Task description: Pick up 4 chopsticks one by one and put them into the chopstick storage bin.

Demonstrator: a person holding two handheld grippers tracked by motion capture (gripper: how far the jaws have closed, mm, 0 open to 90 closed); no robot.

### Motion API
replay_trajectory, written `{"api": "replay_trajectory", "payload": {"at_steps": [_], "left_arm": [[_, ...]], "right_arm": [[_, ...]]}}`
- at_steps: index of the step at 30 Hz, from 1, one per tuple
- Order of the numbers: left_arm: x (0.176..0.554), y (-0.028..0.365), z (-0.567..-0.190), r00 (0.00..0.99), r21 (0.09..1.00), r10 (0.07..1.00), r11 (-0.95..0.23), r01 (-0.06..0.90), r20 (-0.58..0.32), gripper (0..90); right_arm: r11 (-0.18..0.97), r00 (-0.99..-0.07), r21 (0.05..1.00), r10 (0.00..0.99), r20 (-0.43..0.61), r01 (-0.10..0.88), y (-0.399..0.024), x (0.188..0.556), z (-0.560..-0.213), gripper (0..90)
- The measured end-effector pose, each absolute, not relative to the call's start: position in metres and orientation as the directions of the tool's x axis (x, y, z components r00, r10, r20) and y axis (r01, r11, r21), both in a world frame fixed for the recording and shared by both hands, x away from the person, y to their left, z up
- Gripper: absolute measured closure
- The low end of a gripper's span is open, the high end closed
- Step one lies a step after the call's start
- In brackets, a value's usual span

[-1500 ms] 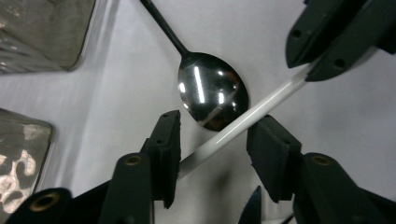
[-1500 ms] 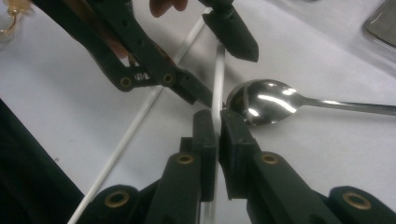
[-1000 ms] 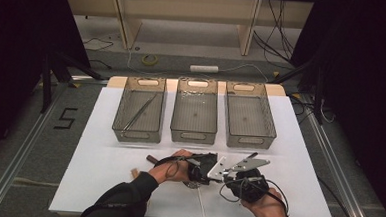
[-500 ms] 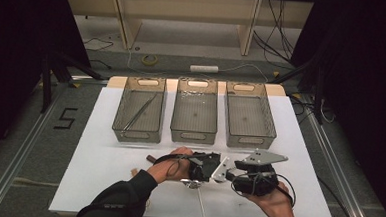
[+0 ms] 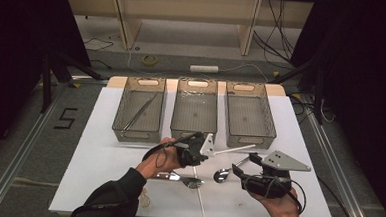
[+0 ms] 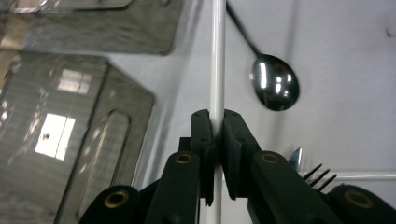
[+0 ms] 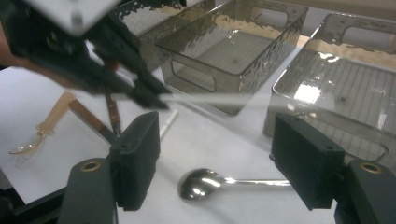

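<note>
The left gripper (image 6: 215, 122) clamps a white chopstick (image 6: 217, 56) above the table; the right gripper (image 7: 217, 158), jaws just opened wide, holds nothing. Gripped off-centre, the chopstick could pivot and slip.

Overhead light falls on the white worktop (image 5: 102, 169); surroundings lie dark. Glare spots mark the spoon (image 6: 274, 85) bowl and the bins (image 7: 233, 46). The white rod (image 7: 224, 99) is motion-blurred in the right gripper view; soft shadows throughout.
</note>
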State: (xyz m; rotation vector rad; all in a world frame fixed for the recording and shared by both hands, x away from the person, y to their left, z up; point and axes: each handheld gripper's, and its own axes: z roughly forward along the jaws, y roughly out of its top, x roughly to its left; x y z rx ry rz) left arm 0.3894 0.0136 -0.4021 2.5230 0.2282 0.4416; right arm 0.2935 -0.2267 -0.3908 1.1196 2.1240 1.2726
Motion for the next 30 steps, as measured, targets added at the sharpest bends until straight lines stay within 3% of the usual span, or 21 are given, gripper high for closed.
{"api": "replay_trajectory", "payload": {"at_steps": [15,30], "left_arm": [[0.414,0.077,-0.366,0.827,0.686,0.544,-0.655,0.317,0.137,83.8],[0.450,0.149,-0.346,0.673,0.726,0.733,-0.516,0.455,0.099,83.8]], "right_arm": [[0.282,-0.600,0.827,0.796,0.082,0.486,-0.210,0.288,-0.423,32.0],[0.324,-0.633,0.799,0.768,0.090,0.507,-0.195,0.285,-0.434,30.5]]}}
